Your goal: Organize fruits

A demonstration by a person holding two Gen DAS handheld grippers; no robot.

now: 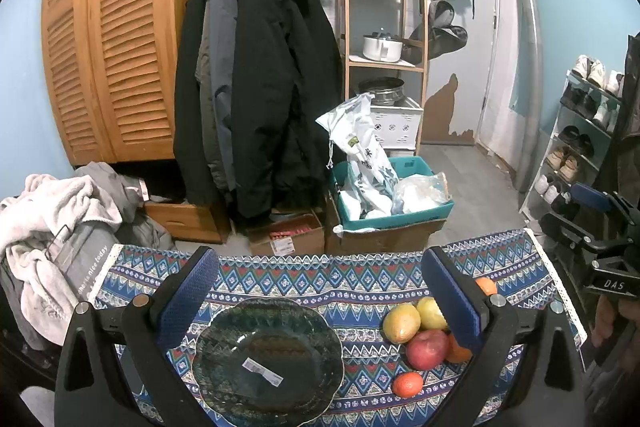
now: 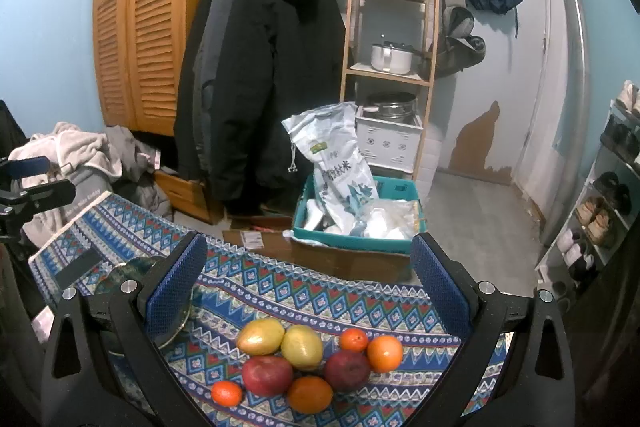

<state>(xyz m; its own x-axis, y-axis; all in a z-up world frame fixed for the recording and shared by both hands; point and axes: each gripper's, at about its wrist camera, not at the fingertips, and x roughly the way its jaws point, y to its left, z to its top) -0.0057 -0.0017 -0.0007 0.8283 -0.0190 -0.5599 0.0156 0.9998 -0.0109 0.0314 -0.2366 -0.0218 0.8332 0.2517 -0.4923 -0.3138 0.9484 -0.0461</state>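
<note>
A dark green glass plate (image 1: 267, 355) lies empty on the patterned tablecloth (image 1: 352, 287), below my open left gripper (image 1: 320, 291). To its right lies a pile of fruit: a yellow mango (image 1: 401, 323), a red apple (image 1: 427, 349), a small tangerine (image 1: 407, 384). In the right wrist view my open right gripper (image 2: 308, 283) hovers above the pile: two mangoes (image 2: 261, 336) (image 2: 302, 347), two red apples (image 2: 267, 375) (image 2: 346, 370), oranges (image 2: 385, 353) (image 2: 309, 394) and tangerines (image 2: 226, 393) (image 2: 354, 339). The plate's edge (image 2: 132, 267) shows behind the left finger.
Beyond the table's far edge stand cardboard boxes (image 1: 288, 235), a teal bin with bags (image 1: 392, 195), hanging coats (image 1: 260, 87), a wooden shelf (image 1: 384, 27) and a laundry pile (image 1: 60, 223) at left. A shoe rack (image 1: 580, 139) stands at right.
</note>
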